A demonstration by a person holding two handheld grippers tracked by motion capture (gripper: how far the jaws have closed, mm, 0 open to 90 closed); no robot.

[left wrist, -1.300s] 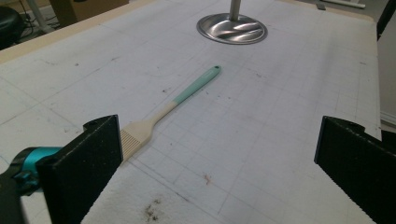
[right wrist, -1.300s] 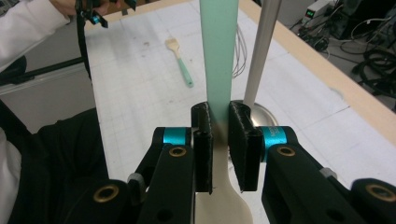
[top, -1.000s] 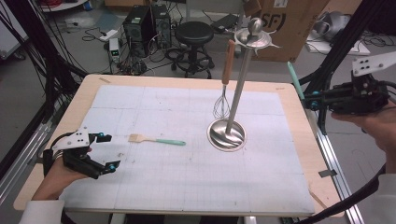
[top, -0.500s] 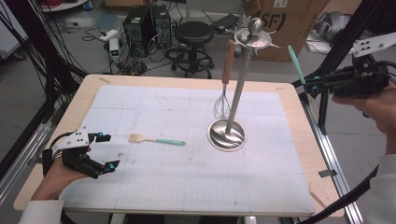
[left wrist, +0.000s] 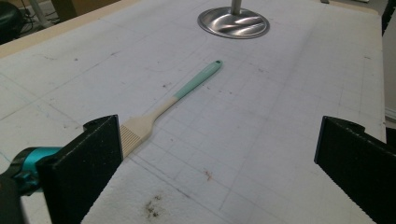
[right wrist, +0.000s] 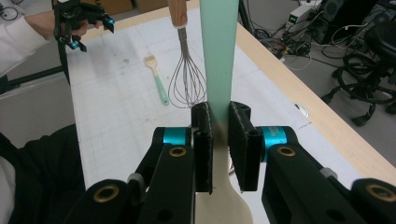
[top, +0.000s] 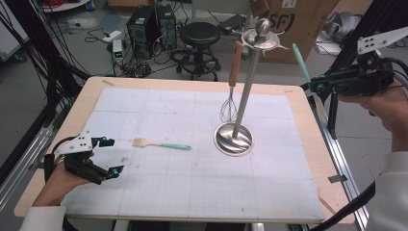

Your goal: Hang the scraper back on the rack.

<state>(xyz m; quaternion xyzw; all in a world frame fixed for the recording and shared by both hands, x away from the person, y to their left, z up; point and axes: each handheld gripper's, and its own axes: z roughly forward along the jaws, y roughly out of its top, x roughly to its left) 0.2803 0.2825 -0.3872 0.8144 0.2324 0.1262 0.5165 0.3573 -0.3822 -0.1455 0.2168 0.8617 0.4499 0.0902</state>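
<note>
High view, with the two gripper views. The right gripper (top: 312, 86), at 3 o'clock beyond the table's (top: 298, 144) right edge, is clamped on a mint-handled spatula (top: 301, 61); in the right gripper view its jaws pinch the handle (right wrist: 217, 56) just above the cream blade (right wrist: 224, 205). Compared with the frames from a second ago, this hand has carried the spatula slightly up and inward, toward the utensil stand (top: 248, 91), and the handle tip now points to 11 o'clock, toward the stand's crown (top: 262, 41). The grip itself has not changed.

The stand rises from its round steel base (top: 234, 138), right of the table's centre. A wooden-handled whisk (top: 232, 89) already hangs from the crown on its 9 o'clock side. The spatula is well apart from the crown and not yet hung.

The left gripper (top: 107, 156), at 8 o'clock near the table's left front, has kept its place with jaws spread wide and nothing between them. A pastry brush (top: 161, 144) with a mint handle lies flat just beyond it, toward 2 o'clock from that gripper; in the left gripper view the bristles (left wrist: 135, 133) sit near the left jaw without touching it.

Judged from this, hanging the spatula is the step in hand, with roughly one utensil of three placed. The brush is probably next.
</note>
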